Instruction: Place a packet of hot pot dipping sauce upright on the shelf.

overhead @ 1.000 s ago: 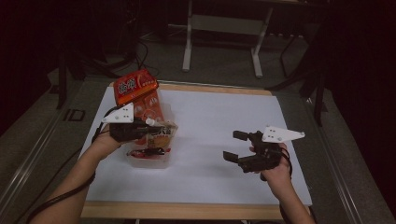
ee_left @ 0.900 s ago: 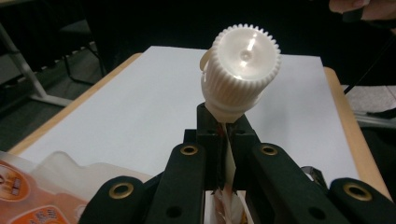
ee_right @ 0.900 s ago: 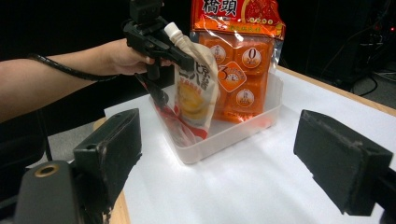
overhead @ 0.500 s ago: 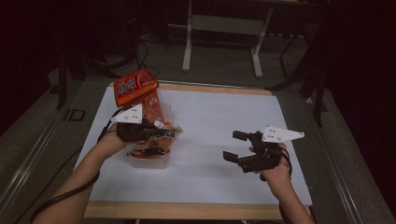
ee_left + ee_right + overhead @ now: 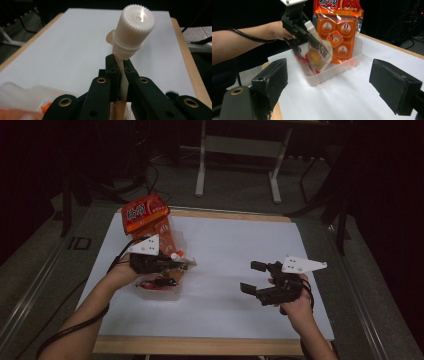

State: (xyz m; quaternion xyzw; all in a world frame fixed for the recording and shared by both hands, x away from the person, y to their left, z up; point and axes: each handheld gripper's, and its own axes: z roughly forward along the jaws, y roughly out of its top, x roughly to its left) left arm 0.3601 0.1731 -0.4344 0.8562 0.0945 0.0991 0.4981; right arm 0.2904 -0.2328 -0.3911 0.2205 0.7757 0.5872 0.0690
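The pouch [image 5: 320,53], a soft spouted one with a white cap [image 5: 135,23], hangs from the left gripper [image 5: 172,264], whose jaws are clenched on the flat neck just under the cap. It is clear of the table, its lower end over the near part of the clear bin [image 5: 342,67]. Its long axis runs from the cap, up beside the jaws, down and away from them to the loose bottom. A tall orange pack [image 5: 338,30] leans at the bin's back end, and something red lies in the bin under the pouch; I can't make out what. The left hand is plainly the nearer one, since it holds the pouch. The right gripper [image 5: 257,277] waits well apart over the white sheet [image 5: 235,245], jaws spread wide with nothing between them, facing the bin. The pouch's bottom edge is partly lost against the bin wall, so I can't tell whether it touches the bin. The table's [image 5: 200,346] wooden edge is cut off in front.
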